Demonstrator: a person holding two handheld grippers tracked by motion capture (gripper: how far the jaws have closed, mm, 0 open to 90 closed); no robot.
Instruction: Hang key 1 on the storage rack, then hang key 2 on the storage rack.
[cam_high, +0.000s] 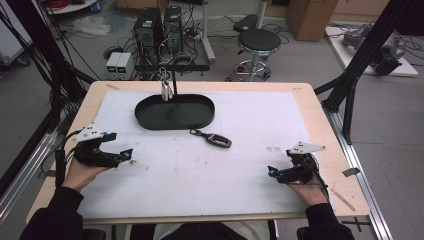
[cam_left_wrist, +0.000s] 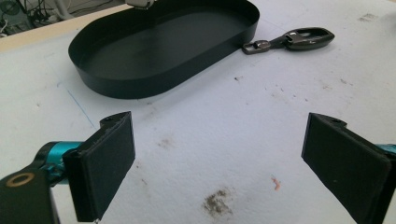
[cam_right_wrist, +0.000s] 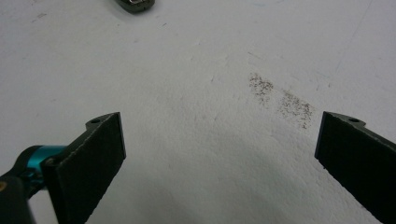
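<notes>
This is a lab or test workshop. Beyond the table (cam_high: 320, 107), far past both grippers, two computer towers (cam_high: 159, 27) stand on the bare grey floor (cam_high: 395, 125) amid loose cables (cam_high: 192, 35), with small power boxes (cam_high: 118, 62) beside them and a round stool (cam_high: 258, 42) to their right. Black frame struts (cam_high: 367, 47) rise at the table's sides. Cardboard boxes (cam_high: 310, 17) sit farther back.

The tray (cam_left_wrist: 140, 79) looks like thin matt black metal; the key fob (cam_left_wrist: 306, 38) is glossy dark plastic with a metal clip — the white mat (cam_left_wrist: 224, 121) is matt, scuffed, stained.
</notes>
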